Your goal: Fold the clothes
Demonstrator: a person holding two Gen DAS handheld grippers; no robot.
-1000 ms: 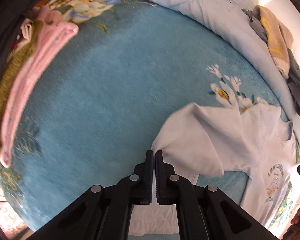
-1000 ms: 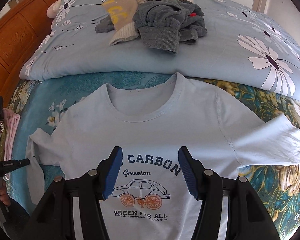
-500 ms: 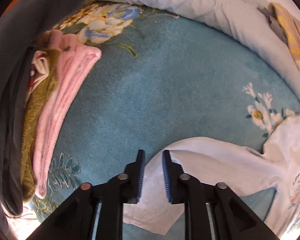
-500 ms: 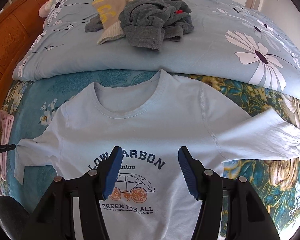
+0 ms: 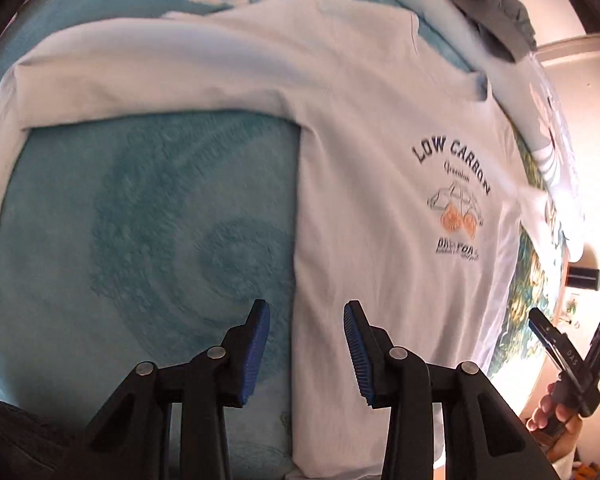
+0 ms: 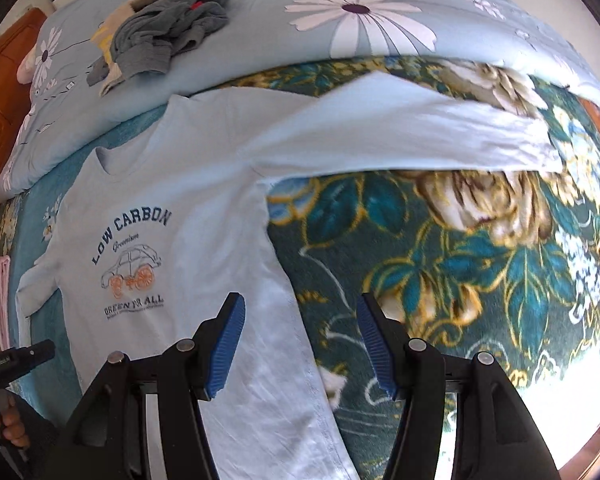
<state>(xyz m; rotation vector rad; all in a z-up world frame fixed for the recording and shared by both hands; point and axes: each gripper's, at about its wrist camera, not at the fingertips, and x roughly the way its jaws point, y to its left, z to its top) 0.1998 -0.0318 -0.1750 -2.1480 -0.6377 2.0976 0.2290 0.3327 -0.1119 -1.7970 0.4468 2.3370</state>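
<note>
- Shirt (image 5: 364, 168) position first: the pale long-sleeved shirt lies flat and face up on the blanket (image 5: 148, 208), printed chest upward, collar away from you toward the quilt (image 6: 380, 20), hem toward you.
- Its long axis runs from hem to collar, roughly along the way both of your tools point; the two sleeves stretch out sideways, across that line.
- Your left gripper (image 5: 306, 354) hangs right over the shirt's left side seam, down near the hem: the seam runs up between the two blue pads, with blanket under one pad and shirt cloth under the other.
- Your right gripper (image 6: 300, 346) sits the same way over the right side seam, shirt under its left pad and flowered blanket under its right.
- So each hand is nearest its own edge, and the sleeves lie farther off toward the collar end. My reading is that the next move turns on those two lower edges.
- Left fingers: partly spread and opening wider at this moment. Nothing is pinched between them; cloth only lies beneath the gap.
- Right fingers: spread wider than the left, holding nothing, with no pad pressing on the fabric as far as I can tell.
- Away on the quilt a heap of grey clothes (image 6: 172, 36) waits, well apart from both tools.
</note>
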